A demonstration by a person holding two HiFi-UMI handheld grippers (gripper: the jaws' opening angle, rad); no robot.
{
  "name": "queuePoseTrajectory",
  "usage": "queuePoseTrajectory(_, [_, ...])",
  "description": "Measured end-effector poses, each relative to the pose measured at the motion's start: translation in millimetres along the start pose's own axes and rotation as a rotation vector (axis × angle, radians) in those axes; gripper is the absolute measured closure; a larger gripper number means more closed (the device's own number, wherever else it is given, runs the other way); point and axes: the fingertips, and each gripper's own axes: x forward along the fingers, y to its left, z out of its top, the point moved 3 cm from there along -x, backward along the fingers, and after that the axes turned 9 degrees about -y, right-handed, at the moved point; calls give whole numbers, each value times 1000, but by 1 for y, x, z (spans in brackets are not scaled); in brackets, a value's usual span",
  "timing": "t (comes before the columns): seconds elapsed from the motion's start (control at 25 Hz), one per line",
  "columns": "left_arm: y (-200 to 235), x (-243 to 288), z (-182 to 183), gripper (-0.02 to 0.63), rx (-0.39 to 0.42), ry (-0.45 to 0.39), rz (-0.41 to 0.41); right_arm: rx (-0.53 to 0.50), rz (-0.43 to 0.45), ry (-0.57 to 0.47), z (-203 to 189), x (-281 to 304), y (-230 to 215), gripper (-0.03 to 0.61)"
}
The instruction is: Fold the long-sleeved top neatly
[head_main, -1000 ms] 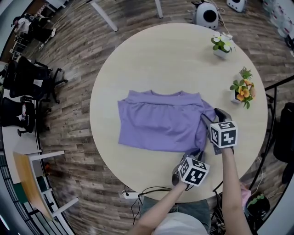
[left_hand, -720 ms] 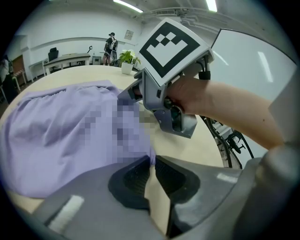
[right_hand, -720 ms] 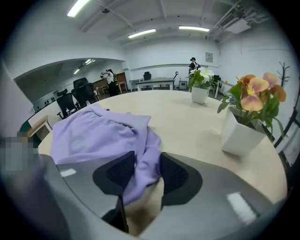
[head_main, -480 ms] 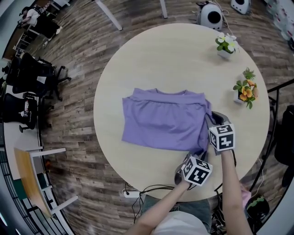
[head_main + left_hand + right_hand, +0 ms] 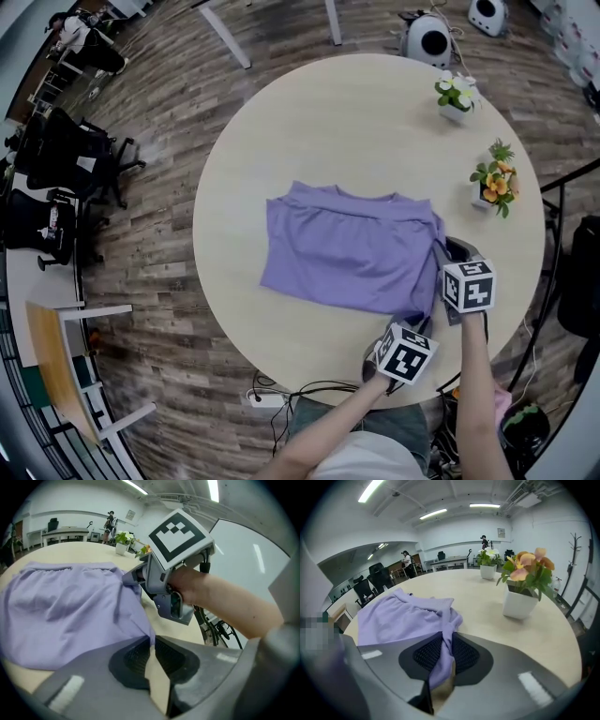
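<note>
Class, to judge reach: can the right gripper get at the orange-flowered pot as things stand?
Probably not yet: the right gripper has just been closing its jaws on the purple top; otherwise bare table leads to the orange-flowered pot.

The far and left parts of the tabletop [image 5: 319,122] lie bare, leaving open passage around the long-sleeved top [image 5: 352,248]. Along the right edge a white-flowered pot [image 5: 454,94] stands far and an orange-flowered pot [image 5: 494,180] nearer, narrowing that side.
</note>
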Motion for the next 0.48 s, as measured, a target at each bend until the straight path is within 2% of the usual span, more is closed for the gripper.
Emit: queuePoseTrajectory(0.48, [-17,-47,23,574,-41,-141,-15,38,25,-98,31,-39,9,489])
